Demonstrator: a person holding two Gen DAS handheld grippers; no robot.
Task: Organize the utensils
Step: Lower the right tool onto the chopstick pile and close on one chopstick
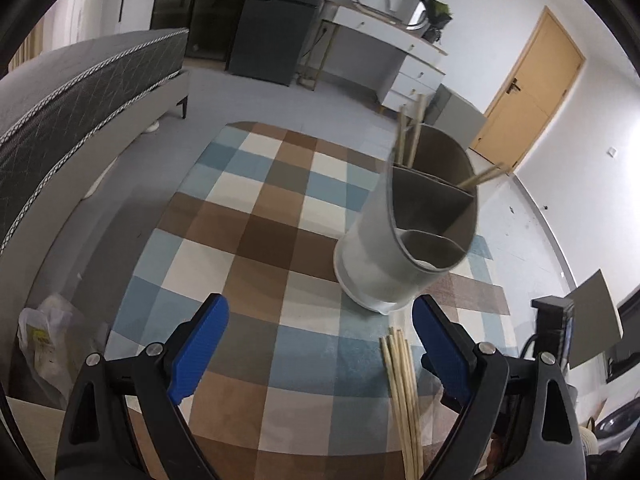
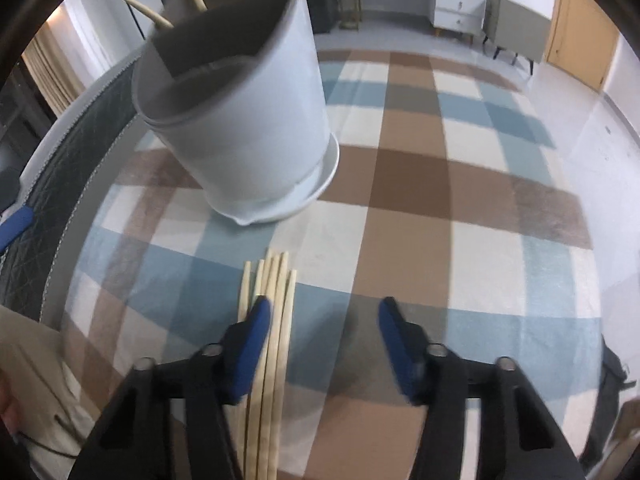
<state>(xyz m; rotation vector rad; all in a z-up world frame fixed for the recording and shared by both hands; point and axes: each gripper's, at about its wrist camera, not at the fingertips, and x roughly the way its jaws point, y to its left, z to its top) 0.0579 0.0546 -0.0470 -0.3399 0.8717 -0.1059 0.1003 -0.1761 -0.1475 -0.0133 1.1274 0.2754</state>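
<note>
Six or so loose chopsticks [image 2: 267, 344] lie side by side on the checked cloth [image 2: 408, 184], just in front of the white utensil holder's [image 2: 256, 128] base. We see our right gripper [image 2: 322, 312] low over them: its jaws stand apart, the left blue pad over the bundle, the right pad well clear of it, nothing pinched. A few more chopsticks [image 1: 412, 136] stand inside the holder's rear compartments, leaning against its rim. From the left wrist view the holder [image 1: 384, 272] sits just beyond our left gripper [image 1: 318, 312], whose jaws are spread wide and hold nothing; the loose bundle [image 1: 402, 380] lies beside its right finger.
</note>
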